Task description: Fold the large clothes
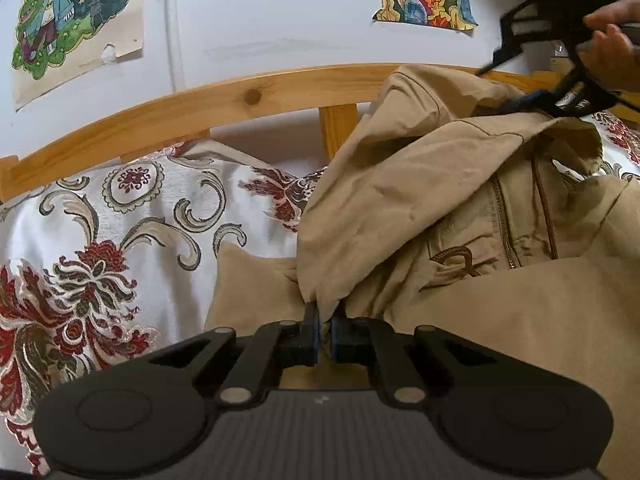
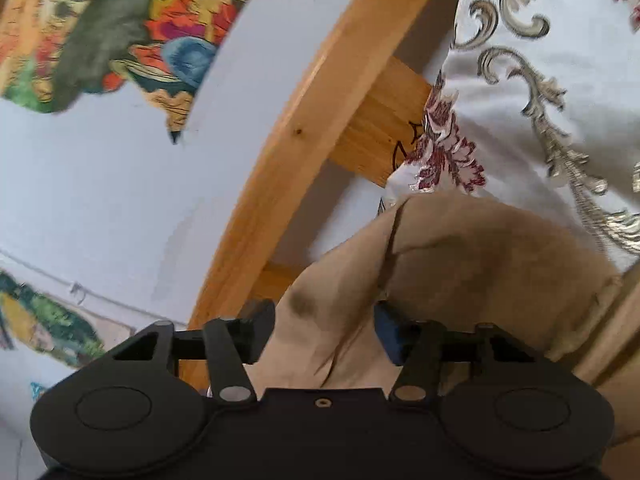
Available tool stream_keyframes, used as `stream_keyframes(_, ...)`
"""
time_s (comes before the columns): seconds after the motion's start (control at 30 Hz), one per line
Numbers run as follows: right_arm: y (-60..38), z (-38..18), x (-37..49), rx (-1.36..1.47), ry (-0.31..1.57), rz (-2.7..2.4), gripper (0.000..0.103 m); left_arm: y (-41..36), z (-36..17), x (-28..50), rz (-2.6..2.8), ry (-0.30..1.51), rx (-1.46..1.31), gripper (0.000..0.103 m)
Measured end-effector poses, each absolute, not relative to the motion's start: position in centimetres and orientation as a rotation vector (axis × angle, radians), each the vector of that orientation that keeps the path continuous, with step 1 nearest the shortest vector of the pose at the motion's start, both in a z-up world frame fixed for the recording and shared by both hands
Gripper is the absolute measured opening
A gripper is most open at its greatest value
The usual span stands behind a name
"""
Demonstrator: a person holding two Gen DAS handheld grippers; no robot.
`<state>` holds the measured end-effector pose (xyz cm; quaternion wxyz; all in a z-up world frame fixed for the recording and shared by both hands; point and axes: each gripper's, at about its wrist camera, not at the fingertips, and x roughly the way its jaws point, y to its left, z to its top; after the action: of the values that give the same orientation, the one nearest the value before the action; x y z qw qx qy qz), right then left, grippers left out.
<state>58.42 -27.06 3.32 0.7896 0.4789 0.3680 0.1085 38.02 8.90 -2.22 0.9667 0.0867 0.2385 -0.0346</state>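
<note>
While the tan jacket [image 1: 440, 208] lies heaped toward the far edge of the bed, against the wooden rail [image 1: 224, 100], the patterned bedspread [image 1: 120, 216] stays bare on the left side. At the near edge the left gripper [image 1: 325, 334] points downward, its fingers pressed together on a fold of jacket. Beyond, a hand [image 1: 608, 48] carries the right gripper [image 2: 324, 328], rolled sideways, fingers spread with jacket cloth loose between them.
</note>
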Motion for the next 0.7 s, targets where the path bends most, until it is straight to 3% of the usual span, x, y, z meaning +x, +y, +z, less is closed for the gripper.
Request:
stream_keyframes(0.03,-26.9,3.2,58.6,1.028,0.795,0.231,0.025,9.0,-2.2,38.0,-0.072,0.485,0.172,0.006)
stream_keyframes(0.07,-26.8,3.1,58.7,1.030,0.788,0.233,0.019,9.0,-2.2,37.9,-0.076,0.487,0.170,0.006)
stream_keyframes(0.1,-26.7,3.0,58.4,1.032,0.771,0.235,0.006,9.1,-2.1,37.8,-0.079,0.487,0.168,0.006)
stream_keyframes(0.13,-26.8,3.1,58.0,1.030,0.751,0.239,0.004,9.3,-2.0,37.7,-0.085,0.486,0.160,0.006)
stream_keyframes(0.23,-27.1,4.1,56.3,0.989,0.680,0.305,0.002,10.1,-1.1,37.1,-0.112,0.521,0.106,0.015)
stream_keyframes(0.53,-28.6,7.8,49.6,0.865,0.587,0.464,0.001,12.4,2.6,30.3,-0.217,0.510,-0.037,0.018)
stream_keyframes(0.7,-29.1,8.8,46.0,0.843,0.575,0.534,0.001,9.1,5.3,31.1,-0.450,0.468,-0.078,0.018)
